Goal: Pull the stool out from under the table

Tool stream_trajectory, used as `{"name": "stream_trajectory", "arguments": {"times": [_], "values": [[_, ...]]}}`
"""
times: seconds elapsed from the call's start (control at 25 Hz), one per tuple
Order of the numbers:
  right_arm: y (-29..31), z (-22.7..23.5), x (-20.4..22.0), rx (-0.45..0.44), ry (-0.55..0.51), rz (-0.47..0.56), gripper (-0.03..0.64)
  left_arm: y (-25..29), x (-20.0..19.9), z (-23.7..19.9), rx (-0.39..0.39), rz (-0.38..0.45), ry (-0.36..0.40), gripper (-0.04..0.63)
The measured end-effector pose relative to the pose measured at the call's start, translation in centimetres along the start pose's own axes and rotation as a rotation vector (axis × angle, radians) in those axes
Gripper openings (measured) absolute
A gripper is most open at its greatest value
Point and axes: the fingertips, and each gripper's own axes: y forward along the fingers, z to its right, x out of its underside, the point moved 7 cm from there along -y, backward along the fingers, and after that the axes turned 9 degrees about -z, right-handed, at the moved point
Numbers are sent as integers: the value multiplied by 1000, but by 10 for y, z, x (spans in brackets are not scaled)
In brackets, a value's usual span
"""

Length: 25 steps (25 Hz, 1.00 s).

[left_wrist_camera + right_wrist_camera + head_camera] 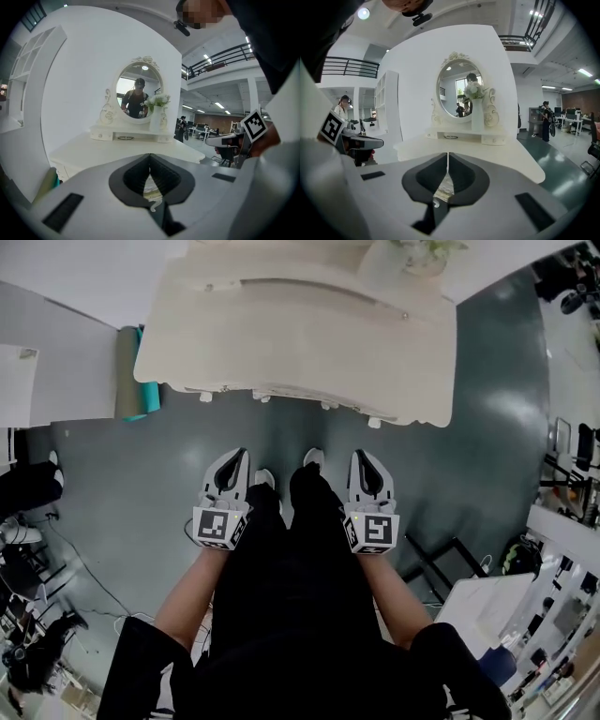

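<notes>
stool: not seen in any view (judged to be tucked under the table (300, 334), hidden by the top), so it should lie straight ahead of both grippers and lower than they are held now; its long axis cannot be told

room: large open hall with white walls, a railed upper level and desks with people far off in both gripper views

floor (122, 474): dark grey-green, smooth and bare between the person's feet and the table; cables and dark gear lie well apart at the left edge, a white bench at lower right

table: cream dressing table, long axis running left to right across the head view, its curved front edge just ahead of the gripper tips; small pale knobs (323, 406) show under that edge, table trim or stool i cannot tell

mirror (139, 91): oval, upright at the back of the top, with a white vase (156, 119) of flowers just beside it

teal object (141, 371): stands on the floor against the table's left end

left gripper (234, 467): jaws together, nothing between them, held low beside the person's left leg, pointing at the table

right gripper (367, 470): jaws together, also empty, beside the right leg, level with the left one; neither is clearly nearer the front edge

judgement: no contact yet; next move needs both grippers lowered and reaching in under the edge
</notes>
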Motion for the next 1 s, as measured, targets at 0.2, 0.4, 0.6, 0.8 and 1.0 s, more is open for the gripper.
{"name": "stream_trajectory", "arguments": {"times": [0.2,0.4,0.6,0.8,1.0], "values": [[25,15,27,-2,0,-55,20,28,29,-20,-29,-30,-78,15],[41,6,67,5,-3,-83,20,40,78,-37,-19,-100,-72,15],[73,-1,99,-4,-42,-92,20,56,113,-55,-22,-123,-88,15],[101,-6,142,-9,-93,-106,20,69,152,-71,-18,-154,-59,15],[125,-1,181,-13,-88,-106,20,88,176,-80,-21,-154,-89,15]]}}
